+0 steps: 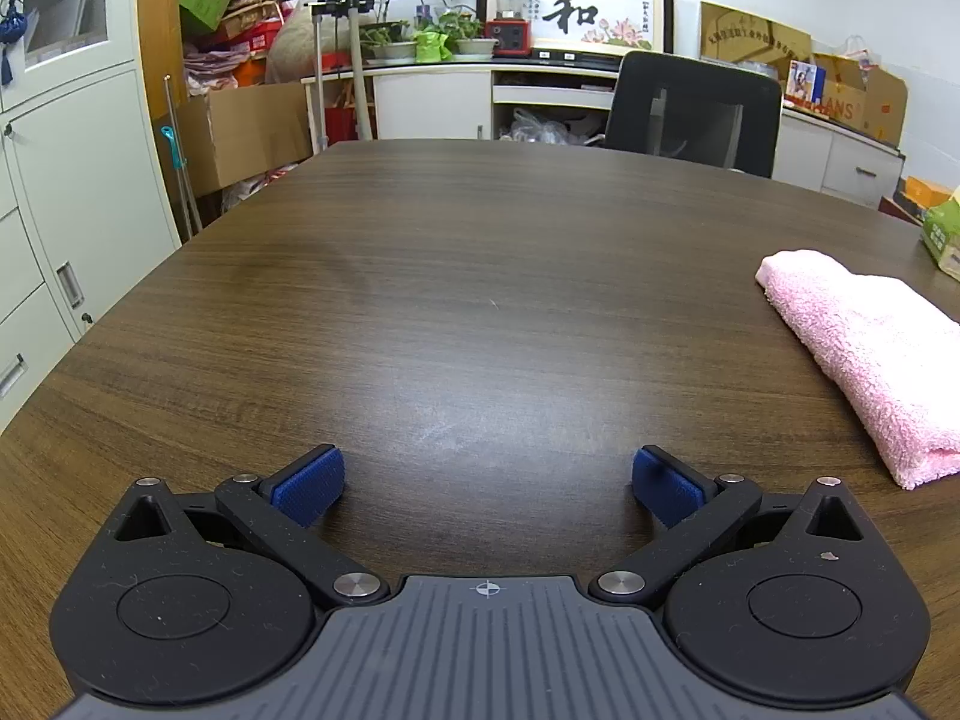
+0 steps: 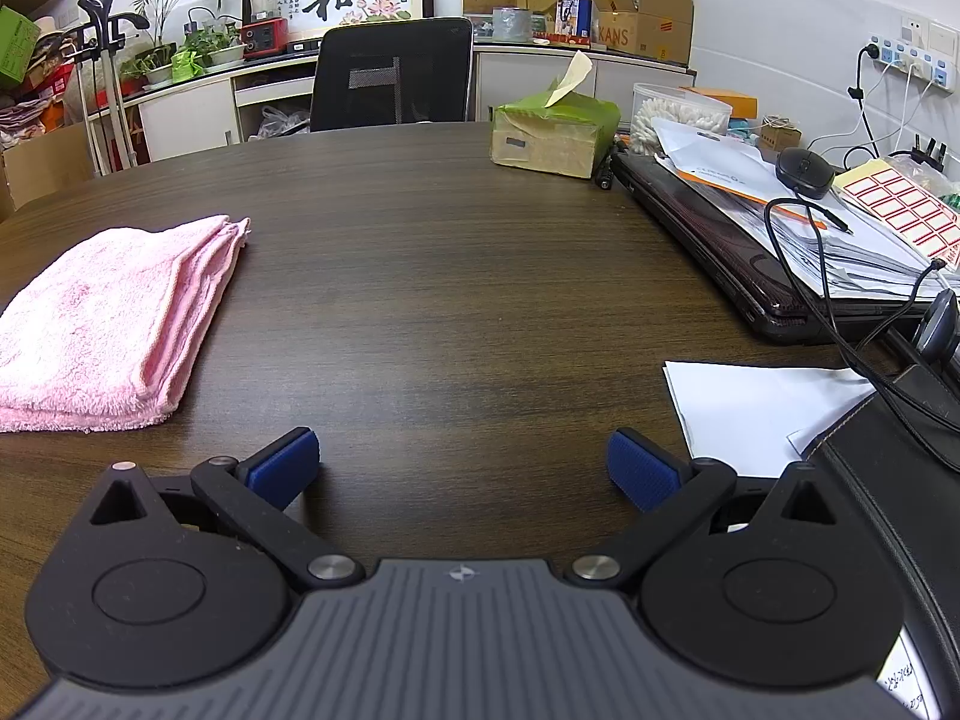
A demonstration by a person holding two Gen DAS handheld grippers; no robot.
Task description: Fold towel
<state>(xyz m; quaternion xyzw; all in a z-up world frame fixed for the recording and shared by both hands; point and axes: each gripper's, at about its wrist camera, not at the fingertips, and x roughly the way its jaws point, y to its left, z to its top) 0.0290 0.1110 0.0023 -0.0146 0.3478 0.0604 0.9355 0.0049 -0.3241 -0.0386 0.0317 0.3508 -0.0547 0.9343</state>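
A pink towel (image 1: 870, 354) lies folded in layers on the dark wooden table (image 1: 450, 276), at the right edge of the left wrist view. It also shows at the left of the right wrist view (image 2: 102, 318), stacked edges facing right. My left gripper (image 1: 487, 483) is open and empty, low over bare table, well left of the towel. My right gripper (image 2: 462, 468) is open and empty, low over the table (image 2: 456, 252), to the right of the towel. Neither gripper touches the towel.
A green tissue box (image 2: 552, 132) stands at the far right of the table. A laptop (image 2: 720, 252) piled with papers, a mouse (image 2: 804, 171) and cables lie at the right. A white sheet (image 2: 750, 408) lies near my right gripper. A black office chair (image 2: 390, 75) stands behind the table.
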